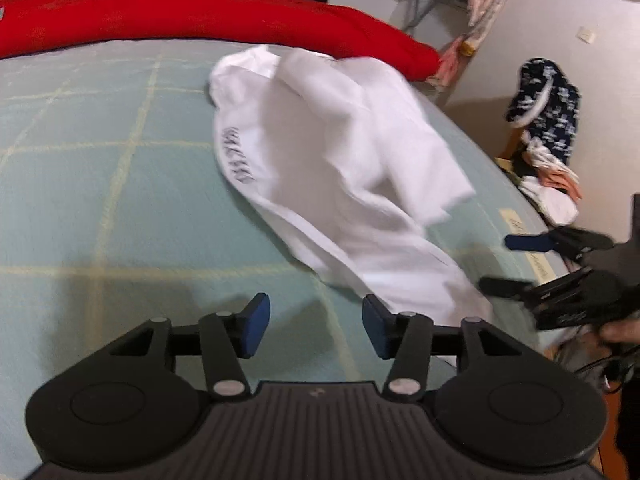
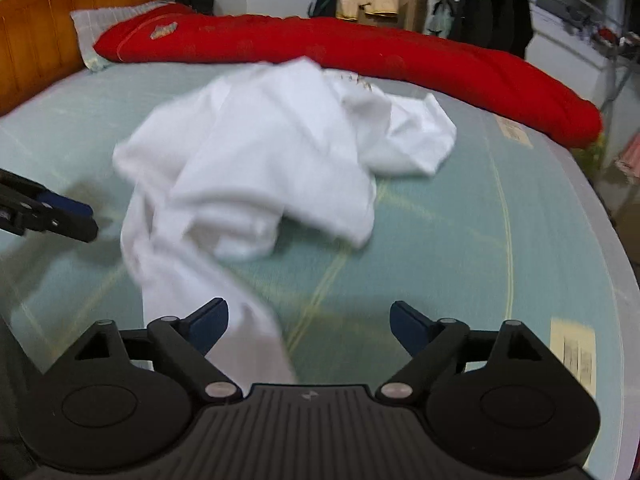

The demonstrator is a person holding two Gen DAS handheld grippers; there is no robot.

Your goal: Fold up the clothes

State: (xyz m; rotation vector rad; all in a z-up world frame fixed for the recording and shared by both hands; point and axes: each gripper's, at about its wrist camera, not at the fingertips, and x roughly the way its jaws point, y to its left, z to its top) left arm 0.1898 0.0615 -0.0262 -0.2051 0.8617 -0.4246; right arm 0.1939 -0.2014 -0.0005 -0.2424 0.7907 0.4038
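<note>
A crumpled white garment (image 2: 256,152) lies on the pale green checked bed sheet (image 2: 440,240), near a red quilt (image 2: 360,52). The left gripper (image 1: 316,326) and right gripper (image 2: 308,326) are both spread apart — nothing grasped.

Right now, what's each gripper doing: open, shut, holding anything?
Left gripper: open, nothing between the pads.
Right gripper: open wide, holding nothing; the white garment lies loose on the bed.
</note>
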